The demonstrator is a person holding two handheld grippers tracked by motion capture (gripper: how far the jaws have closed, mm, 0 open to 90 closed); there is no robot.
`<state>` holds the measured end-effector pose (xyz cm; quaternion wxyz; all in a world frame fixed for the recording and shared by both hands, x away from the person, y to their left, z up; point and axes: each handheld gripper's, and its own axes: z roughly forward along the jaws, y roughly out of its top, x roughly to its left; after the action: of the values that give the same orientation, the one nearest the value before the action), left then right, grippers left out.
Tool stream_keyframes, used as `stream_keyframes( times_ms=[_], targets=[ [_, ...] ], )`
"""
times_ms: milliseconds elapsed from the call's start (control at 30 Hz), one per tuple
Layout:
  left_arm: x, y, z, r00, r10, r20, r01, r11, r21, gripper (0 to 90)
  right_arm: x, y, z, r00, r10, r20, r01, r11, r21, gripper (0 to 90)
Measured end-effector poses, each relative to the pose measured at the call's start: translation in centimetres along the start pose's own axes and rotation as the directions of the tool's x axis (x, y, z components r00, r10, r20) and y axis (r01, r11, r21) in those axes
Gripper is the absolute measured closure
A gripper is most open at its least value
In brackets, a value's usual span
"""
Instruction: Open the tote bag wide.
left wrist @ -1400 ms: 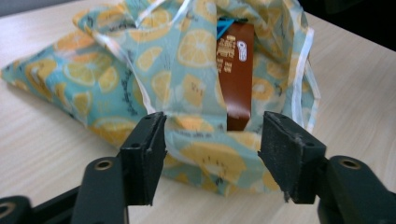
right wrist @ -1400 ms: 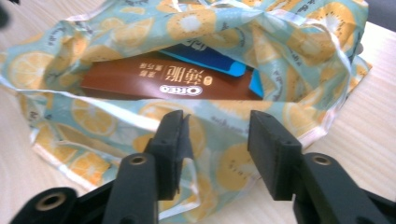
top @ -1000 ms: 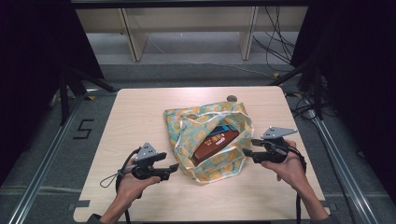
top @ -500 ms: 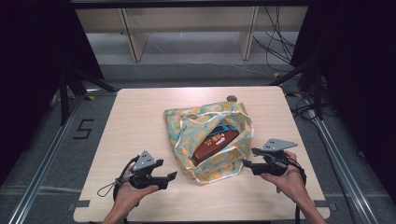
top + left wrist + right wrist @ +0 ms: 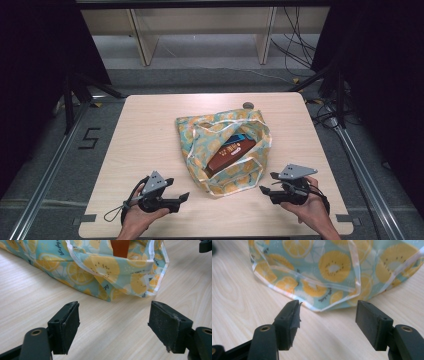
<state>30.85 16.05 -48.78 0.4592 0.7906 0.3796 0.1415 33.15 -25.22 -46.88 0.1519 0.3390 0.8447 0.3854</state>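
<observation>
A cloth bag (image 5: 222,150) printed with yellow citrus slices on pale blue lies open in the middle of the wooden table (image 5: 145,135). Inside it I see a brown-red packet (image 5: 230,154) and a blue item (image 5: 235,141). My left gripper (image 5: 184,198) rests near the front edge, left of the bag and pointing right at it. Its jaws have just been opening and hold nothing. My right gripper (image 5: 267,183) sits right of the bag, pointing left, its jaws also just opened and bare. The bag's hem (image 5: 110,277) lies beyond the left gripper (image 5: 113,322), and the bag's hem (image 5: 322,290) beyond the right gripper (image 5: 328,320).
A small dark round object (image 5: 247,105) sits at the table's far edge. Beyond it stand pale wooden shelf legs (image 5: 142,42). Cables (image 5: 295,45) run over the floor at the back right. Metal rails (image 5: 50,170) flank the table, with a "5" mark (image 5: 89,138) on the floor.
Both hands have drawn back from the bag toward the table's near edge and sunk lower. The bag has not moved.
</observation>
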Motion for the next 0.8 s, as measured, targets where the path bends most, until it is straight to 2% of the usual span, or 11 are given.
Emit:
stream_keyframes(
  times_ms=[67,167,200,300,367,400,500,533,567,733,800],
  targets=[
    [-0.4,-0.3,0.1,0.9999,-0.015,0.006,0.015,0.9999,0.003,23.3,0.1,-0.4,-0.1,1.0,0.006,-0.004,-0.005,1.0,0.005,36.6],
    [-0.8,-0.6,0.2,0.9999,0.012,0.006,-0.012,0.9998,0.018,22.9,0.2,-1.0,-0.2,0.9999,-0.003,0.011,0.003,1.0,0.004,36.3],
    [-1.1,-0.7,0.4,1.0,0.0,0.001,0.0,1.0,0.01,22.8,0.4,-1.1,-0.3,1.0,0.007,0.006,-0.007,1.0,0.016,36.1],
    [-1.4,-0.8,0.5,0.9998,0.015,0.01,-0.015,0.9997,0.02,22.4,0.6,-1.7,-0.4,0.9999,0.014,0.007,-0.015,1.0,0.018,35.6],
    [-1.5,-0.9,0.6,0.9998,0.015,0.012,-0.015,0.9997,0.018,22.3,0.6,-2.0,-0.4,0.9998,-0.011,0.014,0.01,1.0,0.012,35.5],
    [-1.5,-0.9,0.6,0.9996,0.027,0.011,-0.027,0.9994,0.02,22.3,0.8,-2.1,-0.4,0.9998,0.017,0.004,-0.017,1.0,0.025,35.5],
    [-1.2,-0.8,0.5,0.9988,0.049,0.005,-0.049,0.9983,0.033,22.2,0.9,-2.3,-0.3,0.9999,0.014,-0.003,-0.013,0.999,0.038,35.5],
    [-1.4,-0.9,0.7,0.9999,0.013,0.007,-0.013,0.9997,0.019,22.2,0.8,-2.3,-0.2,0.9998,0.003,-0.017,-0.003,0.999,0.04,35.5],
    [-1.4,-0.9,0.7,0.9999,0.011,0.007,-0.012,0.9997,0.021,22.2,0.8,-2.3,-0.1,0.9998,0.01,-0.015,-0.009,0.999,0.038,35.5],
    [-1.3,-0.8,0.6,0.9993,0.037,-0.005,-0.037,0.9986,0.038,22.0,0.7,-2.5,0.0,1.0,0.003,0.004,-0.003,0.999,0.038,35.4],
    [-1.2,-0.9,0.8,0.9994,0.035,0.007,-0.035,0.999,0.027,22.0,0.6,-2.5,0.1,0.9999,-0.004,-0.015,0.005,0.999,0.05,35.4]
  ],
)
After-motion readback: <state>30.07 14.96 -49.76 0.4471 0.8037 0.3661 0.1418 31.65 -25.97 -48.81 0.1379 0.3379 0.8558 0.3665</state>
